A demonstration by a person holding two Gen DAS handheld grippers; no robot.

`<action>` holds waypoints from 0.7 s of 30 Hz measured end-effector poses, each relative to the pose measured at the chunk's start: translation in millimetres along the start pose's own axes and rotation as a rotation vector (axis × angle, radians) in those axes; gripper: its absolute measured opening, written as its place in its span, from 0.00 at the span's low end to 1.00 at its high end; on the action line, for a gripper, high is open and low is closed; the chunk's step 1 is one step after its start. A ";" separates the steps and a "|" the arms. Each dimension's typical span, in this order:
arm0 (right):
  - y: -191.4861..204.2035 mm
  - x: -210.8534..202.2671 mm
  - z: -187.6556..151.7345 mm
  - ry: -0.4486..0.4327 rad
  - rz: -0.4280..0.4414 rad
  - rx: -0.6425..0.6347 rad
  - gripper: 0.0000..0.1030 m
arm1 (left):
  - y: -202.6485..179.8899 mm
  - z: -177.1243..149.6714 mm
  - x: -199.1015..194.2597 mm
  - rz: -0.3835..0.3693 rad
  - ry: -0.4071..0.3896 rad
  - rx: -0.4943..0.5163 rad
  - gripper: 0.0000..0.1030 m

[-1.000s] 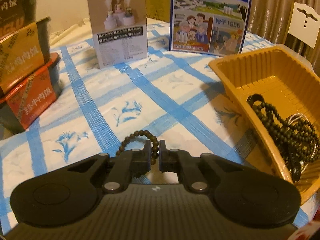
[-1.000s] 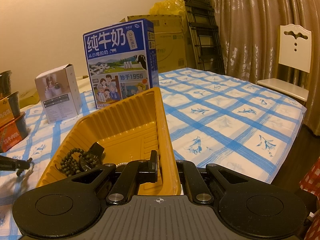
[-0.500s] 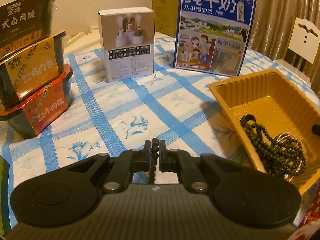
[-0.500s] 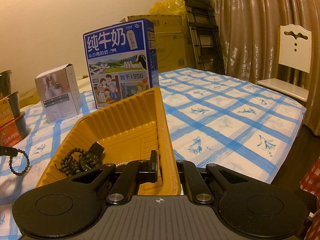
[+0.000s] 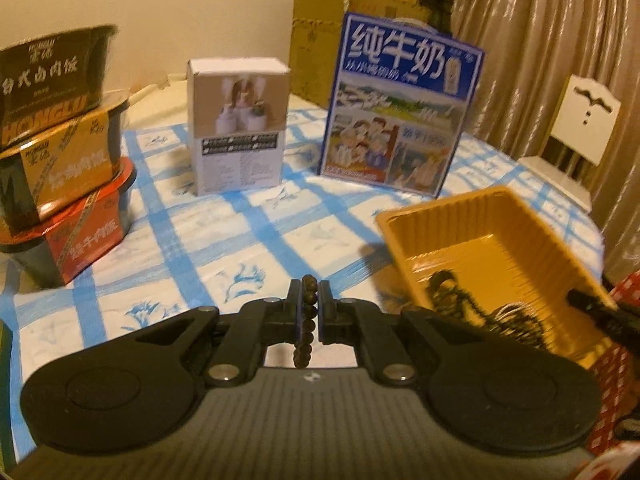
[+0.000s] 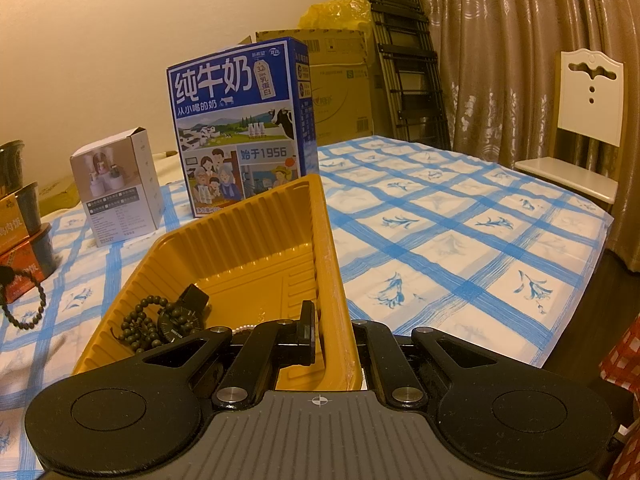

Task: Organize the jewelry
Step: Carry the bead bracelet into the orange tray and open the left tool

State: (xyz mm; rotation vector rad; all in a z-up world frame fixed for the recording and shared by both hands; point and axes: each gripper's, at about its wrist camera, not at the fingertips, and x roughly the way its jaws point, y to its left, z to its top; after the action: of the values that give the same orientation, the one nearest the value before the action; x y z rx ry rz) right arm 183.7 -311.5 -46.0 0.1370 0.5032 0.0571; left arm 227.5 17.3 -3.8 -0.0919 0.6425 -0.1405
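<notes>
My left gripper (image 5: 309,307) is shut on a dark bead bracelet (image 5: 307,320) and holds it in the air above the tablecloth, left of the yellow tray (image 5: 472,216). The bracelet also shows hanging at the far left of the right wrist view (image 6: 24,304). My right gripper (image 6: 334,336) is shut on the near right wall of the yellow tray (image 6: 328,248). Inside the tray lie a long dark bead string (image 6: 140,328), a black watch (image 6: 180,318) and a pale bead strand (image 6: 246,328).
A blue milk carton box (image 5: 400,108) and a small white box (image 5: 238,124) stand at the back of the table. Stacked food bowls (image 5: 56,152) stand at the left. A white chair (image 6: 584,128) stands off the right edge.
My left gripper has lifted the bead bracelet off the tablecloth and risen, swinging right toward the tray. The right gripper has stayed still on the tray wall.
</notes>
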 end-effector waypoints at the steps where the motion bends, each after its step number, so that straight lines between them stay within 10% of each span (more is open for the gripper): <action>1: 0.2 -0.4 -0.5 -0.002 0.000 -0.002 0.06 | -2.3 2.2 -2.7 -0.010 -0.008 0.003 0.05; 21: 15.0 18.9 7.7 -0.019 0.020 -0.001 0.06 | -57.1 28.3 -6.4 -0.185 -0.048 0.033 0.05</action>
State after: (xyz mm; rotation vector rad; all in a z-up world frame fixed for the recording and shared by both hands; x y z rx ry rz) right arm 203.6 -295.8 -46.1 0.1414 0.4829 0.0754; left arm 233.7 -36.8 29.8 -0.1224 0.5829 -0.3268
